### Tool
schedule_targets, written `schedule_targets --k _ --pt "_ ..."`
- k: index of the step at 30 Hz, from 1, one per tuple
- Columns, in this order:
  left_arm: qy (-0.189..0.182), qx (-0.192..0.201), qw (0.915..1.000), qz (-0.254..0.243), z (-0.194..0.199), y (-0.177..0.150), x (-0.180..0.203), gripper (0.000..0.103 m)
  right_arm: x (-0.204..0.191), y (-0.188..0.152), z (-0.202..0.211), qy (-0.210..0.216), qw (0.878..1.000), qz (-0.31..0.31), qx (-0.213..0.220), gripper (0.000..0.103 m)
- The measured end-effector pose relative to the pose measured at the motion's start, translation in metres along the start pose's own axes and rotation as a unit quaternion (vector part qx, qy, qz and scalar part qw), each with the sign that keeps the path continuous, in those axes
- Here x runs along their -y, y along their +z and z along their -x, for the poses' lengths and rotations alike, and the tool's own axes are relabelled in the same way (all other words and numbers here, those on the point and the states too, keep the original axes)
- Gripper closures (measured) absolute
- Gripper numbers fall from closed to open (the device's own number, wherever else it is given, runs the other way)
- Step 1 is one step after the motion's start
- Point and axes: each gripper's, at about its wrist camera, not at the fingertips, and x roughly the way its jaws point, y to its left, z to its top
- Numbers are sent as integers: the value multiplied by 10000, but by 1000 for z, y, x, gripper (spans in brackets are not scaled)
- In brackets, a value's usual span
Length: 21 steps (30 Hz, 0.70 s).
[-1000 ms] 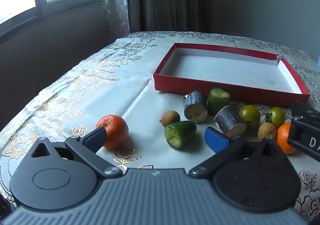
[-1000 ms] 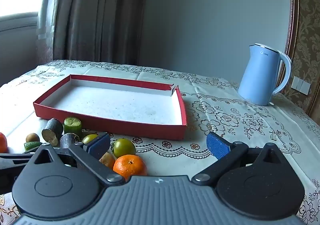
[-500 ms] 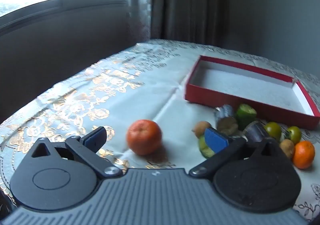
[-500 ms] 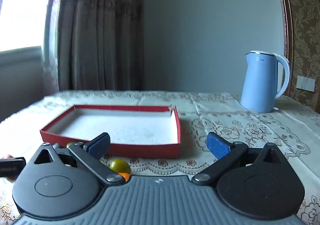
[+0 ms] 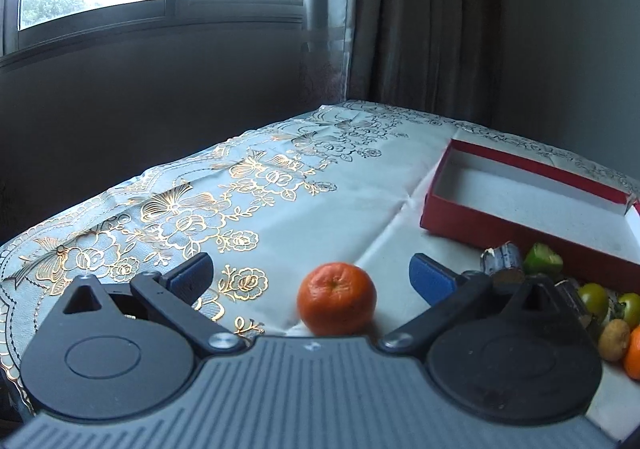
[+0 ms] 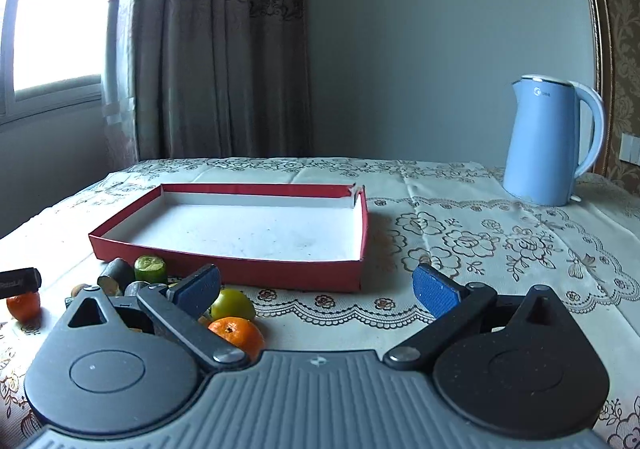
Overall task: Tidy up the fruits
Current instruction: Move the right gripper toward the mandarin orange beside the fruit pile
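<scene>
Left gripper (image 5: 310,275) is spread wide, nothing held, with a lone orange (image 5: 337,304) on the tablecloth (image 5: 280,185) between its fingers, touching neither. Right gripper (image 6: 316,287) also released and empty, second orange (image 6: 236,334) just beside its left finger. Remaining fruit pieces (image 6: 150,268) are clustered along the near wall of the red tray (image 6: 256,273); blue kettle (image 6: 550,141) far right
</scene>
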Motion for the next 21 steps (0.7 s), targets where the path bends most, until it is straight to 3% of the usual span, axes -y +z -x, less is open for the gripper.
schedule_targets --k 14,21 --pt "-115 -140 9987 -467 -1 0 8 0 4 2 4 258 9996 51 -48 0" --pt "-189 -337 9985 -391 -8 2 6 0 12 3 9 423 9991 75 -29 0"
